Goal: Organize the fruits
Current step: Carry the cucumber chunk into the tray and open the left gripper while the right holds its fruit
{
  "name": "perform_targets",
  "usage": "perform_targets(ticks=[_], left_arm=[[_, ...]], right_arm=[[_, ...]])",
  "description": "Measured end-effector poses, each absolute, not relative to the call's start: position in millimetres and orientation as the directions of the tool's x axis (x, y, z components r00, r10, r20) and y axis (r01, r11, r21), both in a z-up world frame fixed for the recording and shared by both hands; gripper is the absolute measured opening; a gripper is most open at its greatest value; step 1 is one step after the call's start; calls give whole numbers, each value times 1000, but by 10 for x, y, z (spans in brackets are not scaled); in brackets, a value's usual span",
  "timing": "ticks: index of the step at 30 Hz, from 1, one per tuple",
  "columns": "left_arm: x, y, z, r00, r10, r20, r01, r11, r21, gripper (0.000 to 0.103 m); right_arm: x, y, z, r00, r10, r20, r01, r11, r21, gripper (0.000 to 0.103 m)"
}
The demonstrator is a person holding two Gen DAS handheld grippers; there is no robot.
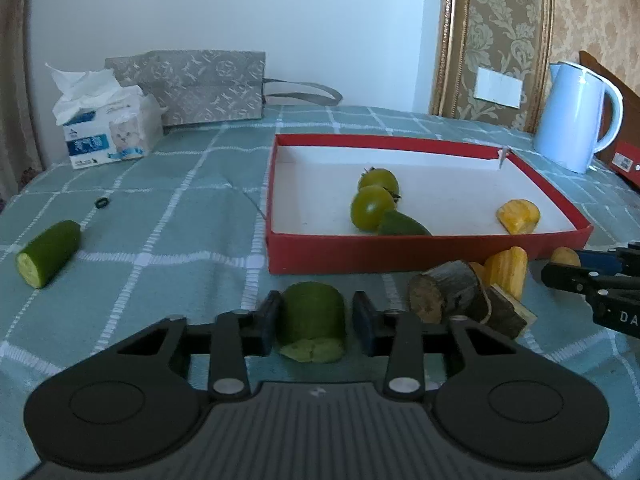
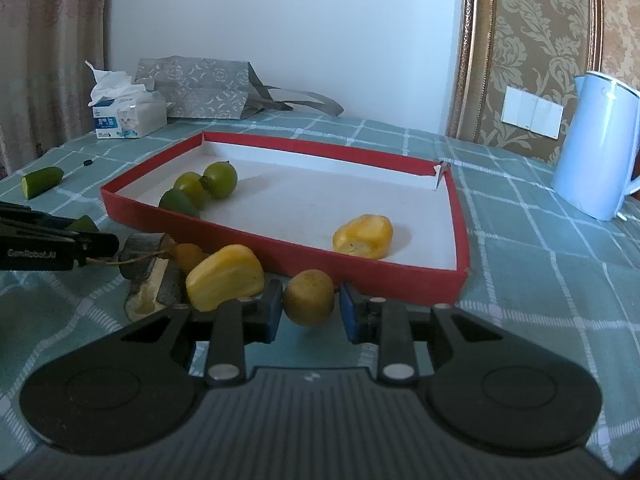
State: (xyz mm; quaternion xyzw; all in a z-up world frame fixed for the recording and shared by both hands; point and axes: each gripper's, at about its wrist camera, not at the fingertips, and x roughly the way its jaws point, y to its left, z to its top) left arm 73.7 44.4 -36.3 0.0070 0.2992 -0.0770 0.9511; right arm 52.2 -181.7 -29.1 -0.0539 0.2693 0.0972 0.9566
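Clamped in the left gripper (image 1: 313,322) at the near edge of the tablecloth (image 1: 180,220) is a green cucumber chunk (image 1: 312,316), both pads against its sides. Near the left edge lies another cucumber piece (image 1: 48,253). Right of the held chunk sit wood pieces (image 1: 448,292) and a yellow fruit piece (image 2: 225,277). Behind them the red box (image 2: 280,246) holds two green tomatoes (image 1: 374,206), a green piece (image 1: 402,225) and a yellow piece (image 2: 363,237). Further right, the right gripper (image 2: 308,306) grips a round brownish-yellow fruit (image 2: 309,298) just before the box's near wall.
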Motion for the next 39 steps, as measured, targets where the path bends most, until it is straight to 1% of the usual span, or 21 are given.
perform_targets(ticks=[2, 6, 14, 20, 24, 30, 36, 39], left_arm=[[728, 456, -358, 810, -152, -566, 155, 987, -43, 32], [707, 439, -350, 821, -135, -554, 148, 989, -21, 32], [677, 482, -260, 844, -120, -522, 117, 992, -38, 32], [731, 453, -88, 856, -130, -500, 126, 991, -41, 32], [899, 347, 30, 864, -127, -486, 136, 991, -18, 32], [1247, 212, 25, 861, -113, -495, 128, 992, -4, 32], [1599, 206, -124, 834, -102, -542, 110, 994, -19, 32], [1675, 201, -179, 831, -84, -551, 99, 995, -2, 32]], right_arm=[[521, -1815, -291, 837, 158, -524, -215, 975, -50, 29], [520, -1815, -290, 838, 159, -522, -216, 975, -49, 29], [505, -1816, -282, 844, 155, -513, -211, 976, -53, 29], [494, -1805, -276, 846, 153, -510, -214, 975, -63, 29], [486, -1812, -272, 849, 150, -507, -212, 975, -65, 29], [492, -1802, -283, 846, 146, -512, -212, 975, -72, 29], [522, -1777, -311, 839, 138, -526, -211, 974, -81, 29], [536, -1771, -325, 835, 138, -533, -213, 974, -82, 29]])
